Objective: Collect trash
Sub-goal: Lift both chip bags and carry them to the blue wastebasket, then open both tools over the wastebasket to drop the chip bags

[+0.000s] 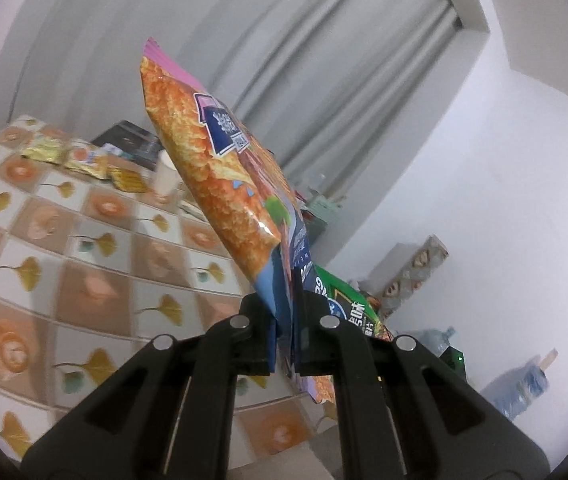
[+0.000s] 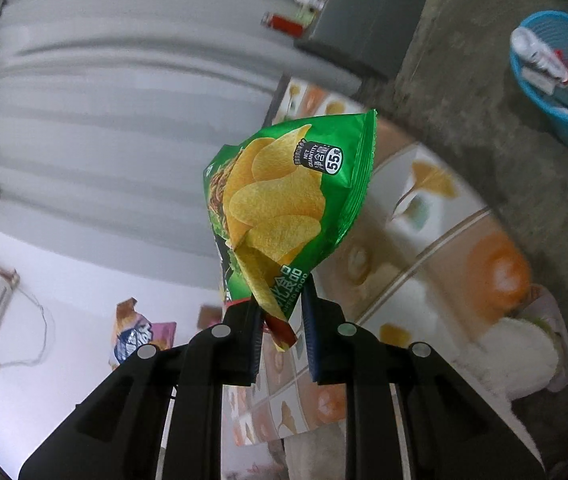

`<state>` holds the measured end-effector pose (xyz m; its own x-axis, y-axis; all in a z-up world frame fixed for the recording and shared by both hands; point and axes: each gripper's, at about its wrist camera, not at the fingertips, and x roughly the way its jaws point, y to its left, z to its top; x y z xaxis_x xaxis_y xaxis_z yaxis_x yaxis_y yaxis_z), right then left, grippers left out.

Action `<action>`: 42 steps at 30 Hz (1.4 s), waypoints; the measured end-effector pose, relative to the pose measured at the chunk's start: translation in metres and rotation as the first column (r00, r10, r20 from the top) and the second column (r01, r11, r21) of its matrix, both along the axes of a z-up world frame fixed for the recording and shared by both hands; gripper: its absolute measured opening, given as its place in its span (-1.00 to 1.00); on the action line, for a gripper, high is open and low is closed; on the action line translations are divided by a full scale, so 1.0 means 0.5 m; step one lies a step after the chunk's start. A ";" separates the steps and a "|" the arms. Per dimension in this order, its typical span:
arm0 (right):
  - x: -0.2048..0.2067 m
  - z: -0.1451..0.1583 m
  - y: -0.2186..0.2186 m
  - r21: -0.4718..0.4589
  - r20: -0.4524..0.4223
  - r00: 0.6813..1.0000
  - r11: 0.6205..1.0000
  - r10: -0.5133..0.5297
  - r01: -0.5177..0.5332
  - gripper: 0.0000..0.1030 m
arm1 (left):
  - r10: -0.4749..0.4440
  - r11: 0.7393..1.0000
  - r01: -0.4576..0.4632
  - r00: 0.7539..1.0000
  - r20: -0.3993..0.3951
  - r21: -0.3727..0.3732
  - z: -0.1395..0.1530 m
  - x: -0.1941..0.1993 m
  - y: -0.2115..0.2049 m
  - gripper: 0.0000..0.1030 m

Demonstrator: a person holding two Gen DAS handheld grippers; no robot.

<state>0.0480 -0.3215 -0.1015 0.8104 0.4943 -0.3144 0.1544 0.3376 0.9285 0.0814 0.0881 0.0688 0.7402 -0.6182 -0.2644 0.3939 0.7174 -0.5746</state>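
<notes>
My left gripper [image 1: 290,294] is shut on the blue bottom edge of an orange and pink snack bag [image 1: 212,168], which stands up above the jaws over the table. In the right wrist view, my right gripper [image 2: 282,314] is shut on the crumpled lower corner of a green potato chip bag [image 2: 284,200], held in the air. That green bag [image 1: 350,308] also shows just right of the left fingers. On the floor at the upper right of the right wrist view sits a blue basket [image 2: 560,80] with several wrappers inside.
A table with a ginkgo-patterned cloth [image 1: 84,260] carries gold wrappers [image 1: 80,158], a white cup [image 1: 166,178] and a dark box [image 1: 132,142]. Grey curtains hang behind. Water bottles [image 1: 520,388] stand by the wall. A grey cabinet [image 2: 364,24] stands beyond the table edge [image 2: 424,240].
</notes>
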 end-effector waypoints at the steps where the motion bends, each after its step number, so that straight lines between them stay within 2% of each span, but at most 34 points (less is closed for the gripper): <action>1: -0.015 0.001 -0.013 0.007 0.005 1.000 1.000 -0.018 0.018 -0.65 | -0.014 1.000 0.014 1.000 0.002 0.005 0.006 0.006 -0.013 -0.92; 5: -0.071 0.001 -0.073 0.036 0.027 0.995 0.995 -0.092 0.091 -0.65 | -0.083 0.996 0.082 0.996 0.019 0.034 0.020 0.014 -0.089 -0.92; 13: -0.101 -0.022 -0.149 0.094 0.037 0.980 0.977 -0.195 0.191 -0.65 | -0.206 0.974 0.204 0.978 0.022 0.095 0.031 0.031 -0.243 -0.92; 19: -0.131 -0.070 -0.207 0.148 0.025 0.967 0.958 -0.253 0.246 -0.65 | -0.294 0.947 0.289 0.956 0.016 0.142 0.025 0.046 -0.365 -0.92; 28: -0.122 -0.179 -0.308 0.205 -0.066 0.944 0.922 -0.322 0.329 -0.65 | -0.397 0.898 0.390 0.918 -0.011 0.205 -0.010 0.085 -0.540 -0.92; 35: -0.080 -0.264 -0.447 0.153 -0.154 0.897 0.887 -0.414 0.436 -0.65 | -0.454 0.857 0.451 0.890 -0.049 0.249 -0.035 0.134 -0.649 -0.92; 40: -0.007 -0.317 -0.521 0.032 -0.233 0.874 0.895 -0.426 0.445 -0.63 | -0.474 0.836 0.478 0.877 -0.085 0.269 -0.066 0.165 -0.699 -0.92; 42: 0.033 -0.344 -0.547 -0.027 -0.264 0.869 0.904 -0.418 0.426 -0.54 | -0.477 0.827 0.486 0.873 -0.107 0.283 -0.085 0.183 -0.719 -0.92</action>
